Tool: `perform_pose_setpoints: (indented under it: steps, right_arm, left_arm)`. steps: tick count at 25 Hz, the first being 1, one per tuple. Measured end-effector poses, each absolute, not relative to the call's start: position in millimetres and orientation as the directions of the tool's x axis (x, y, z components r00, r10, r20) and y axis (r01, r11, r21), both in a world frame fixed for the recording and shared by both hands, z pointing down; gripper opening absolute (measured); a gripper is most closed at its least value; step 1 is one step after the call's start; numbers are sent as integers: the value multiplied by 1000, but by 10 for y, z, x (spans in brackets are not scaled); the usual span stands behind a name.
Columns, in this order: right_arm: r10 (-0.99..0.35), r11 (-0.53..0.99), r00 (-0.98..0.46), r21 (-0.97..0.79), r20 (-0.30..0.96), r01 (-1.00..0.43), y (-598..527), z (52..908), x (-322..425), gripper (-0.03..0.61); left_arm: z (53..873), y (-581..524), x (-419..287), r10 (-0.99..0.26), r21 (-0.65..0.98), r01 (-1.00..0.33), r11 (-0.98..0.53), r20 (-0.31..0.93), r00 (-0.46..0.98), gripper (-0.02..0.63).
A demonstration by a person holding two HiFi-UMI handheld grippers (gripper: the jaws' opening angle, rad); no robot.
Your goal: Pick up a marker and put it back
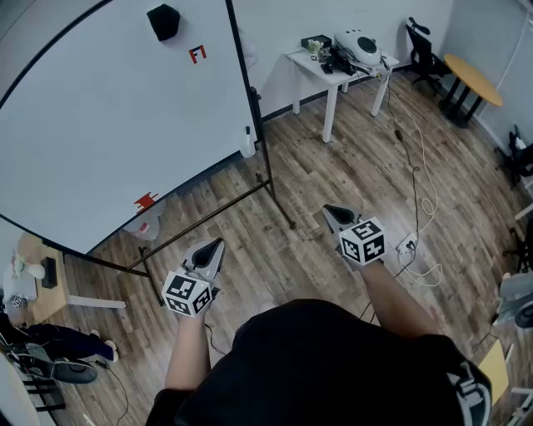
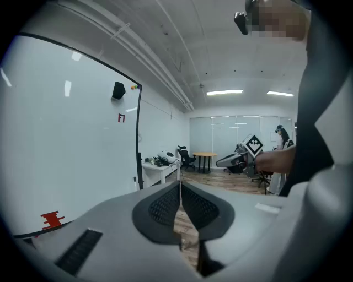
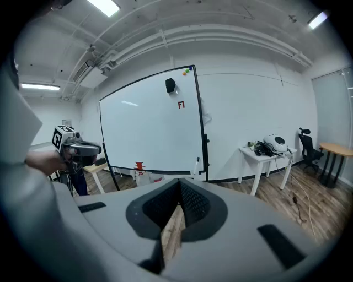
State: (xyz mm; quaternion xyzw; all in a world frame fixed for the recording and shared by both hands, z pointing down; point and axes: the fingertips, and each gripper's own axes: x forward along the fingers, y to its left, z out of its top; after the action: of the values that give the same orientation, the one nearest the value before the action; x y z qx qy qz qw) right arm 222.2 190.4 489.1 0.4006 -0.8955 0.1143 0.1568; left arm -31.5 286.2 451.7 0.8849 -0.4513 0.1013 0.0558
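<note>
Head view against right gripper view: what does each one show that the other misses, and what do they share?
Only the head view: the right gripper seen from above, with its marker cube. Only the right gripper view: the ceiling lights, and its own jaws meeting at the tips with nothing between them. Both: the whiteboard, its black eraser, what looks like a marker at the board's right edge, the left gripper and the white table.
</note>
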Motion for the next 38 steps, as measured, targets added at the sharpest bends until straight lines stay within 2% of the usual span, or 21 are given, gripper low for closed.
perform_pose_setpoints:
  steps: [18, 30, 38]
  right_arm:
    - [-674, 681, -674, -101, 301, -726, 1695, 4736, 2340, -3]
    - [-689, 651, -650, -120, 319, -749, 1300, 4920, 2310, -3]
    - [-670, 655, -651, -128, 357, -745, 836, 5053, 2011, -3]
  left_arm:
    - [4564, 2918, -46, -801, 25, -831, -556, 249, 544, 17]
    - [4692, 2413, -156, -784, 42, -813, -581, 243, 572, 17]
    - [4811, 1886, -454, -775, 75, -809, -583, 248, 582, 17]
